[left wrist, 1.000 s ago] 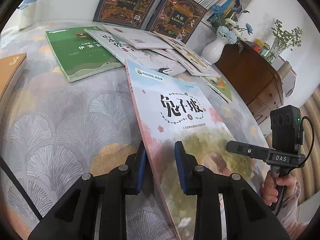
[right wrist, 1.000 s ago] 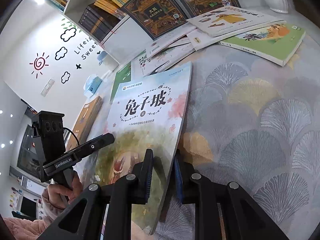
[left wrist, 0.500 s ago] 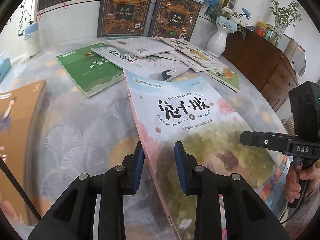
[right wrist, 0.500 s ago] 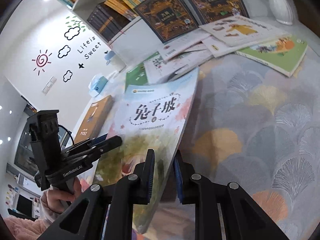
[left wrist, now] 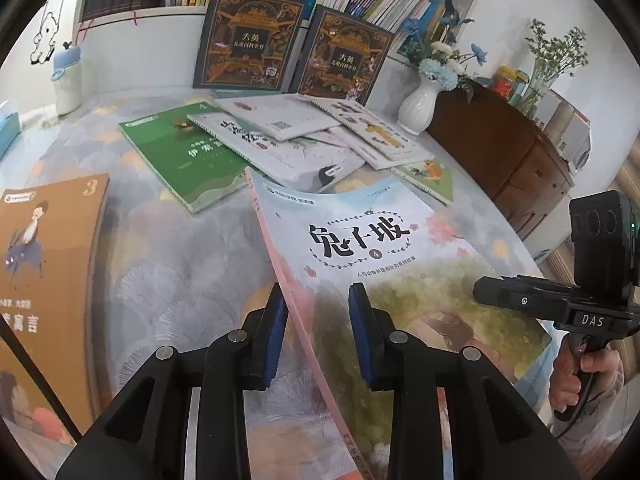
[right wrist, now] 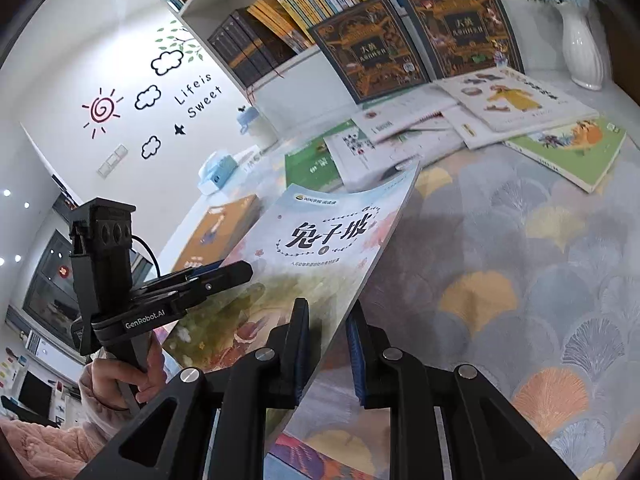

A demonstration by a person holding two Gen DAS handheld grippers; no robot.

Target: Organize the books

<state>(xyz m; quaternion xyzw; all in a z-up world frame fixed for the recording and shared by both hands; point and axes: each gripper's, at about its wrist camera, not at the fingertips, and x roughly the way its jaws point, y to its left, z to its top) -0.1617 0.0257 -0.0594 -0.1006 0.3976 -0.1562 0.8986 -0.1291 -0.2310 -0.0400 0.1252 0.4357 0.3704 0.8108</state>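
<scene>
A pale picture book with a rabbit cover (left wrist: 360,236) hangs tilted above the patterned tablecloth (left wrist: 168,264), held at both side edges. My left gripper (left wrist: 318,300) is shut on its pink spine edge. My right gripper (right wrist: 328,312) is shut on the opposite edge of the same book (right wrist: 320,240). Each gripper shows in the other's view, gripped by a hand in a pink sleeve (right wrist: 116,384). An orange book (left wrist: 44,260) lies at the left. A loose heap of a green book (left wrist: 184,156) and several white ones (left wrist: 304,136) lies behind.
Two dark ornate books (left wrist: 248,40) lean against the white bookshelf (left wrist: 160,48) at the back. A white vase of flowers (left wrist: 418,108) stands at the table's right rear, beside a wooden cabinet (left wrist: 500,152). A small white bottle (left wrist: 68,84) stands at the far left.
Both grippers have risen with the rabbit book between them. The book sits higher above the cloth, and more of the shelf and the orange book has come into view.
</scene>
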